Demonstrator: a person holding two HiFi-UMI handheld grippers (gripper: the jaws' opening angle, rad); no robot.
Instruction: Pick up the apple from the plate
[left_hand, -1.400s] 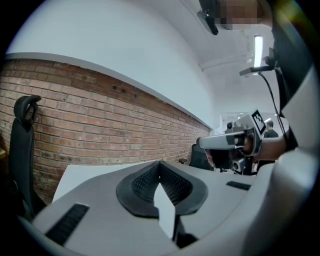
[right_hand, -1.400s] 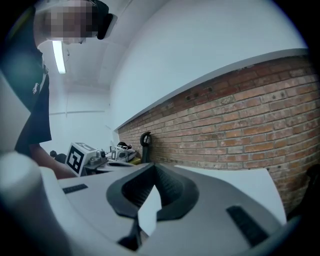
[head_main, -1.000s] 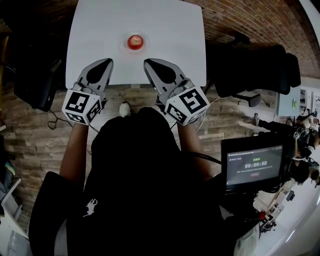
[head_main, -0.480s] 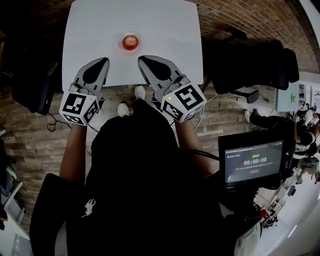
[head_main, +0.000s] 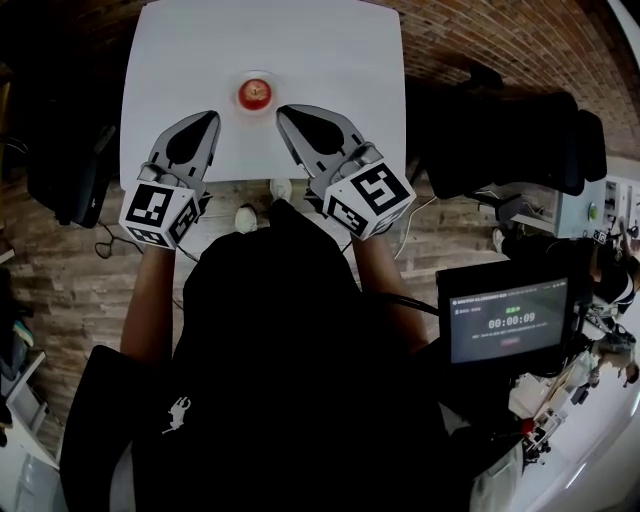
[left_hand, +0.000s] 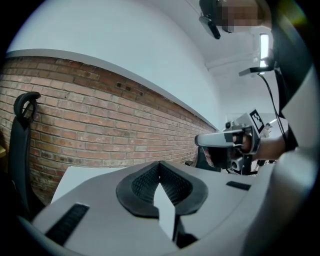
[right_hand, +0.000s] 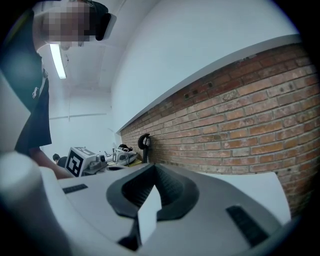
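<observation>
A red apple (head_main: 255, 93) sits on a small white plate (head_main: 255, 78) on the white table (head_main: 330, 60) in the head view. My left gripper (head_main: 208, 118) hovers over the table's near edge, left of the plate and apart from it, jaws shut with nothing in them. My right gripper (head_main: 283, 112) is just right of the plate and close to it, also shut and empty. Neither gripper view shows the apple. The left gripper view has its closed jaws (left_hand: 160, 167) and the right gripper (left_hand: 227, 142); the right gripper view has its closed jaws (right_hand: 152, 169) and the left gripper's marker cube (right_hand: 80, 160).
Black chairs stand at the table's right (head_main: 500, 130) and left (head_main: 70, 170). A monitor with a timer (head_main: 508, 322) is at the lower right. A brick wall (left_hand: 100, 125) runs behind the table. The person's dark torso (head_main: 270, 380) fills the lower head view.
Both grippers have moved forward over the table's near edge, closer to the plate. Their jaws have stayed shut. The apple has not moved on its plate.
</observation>
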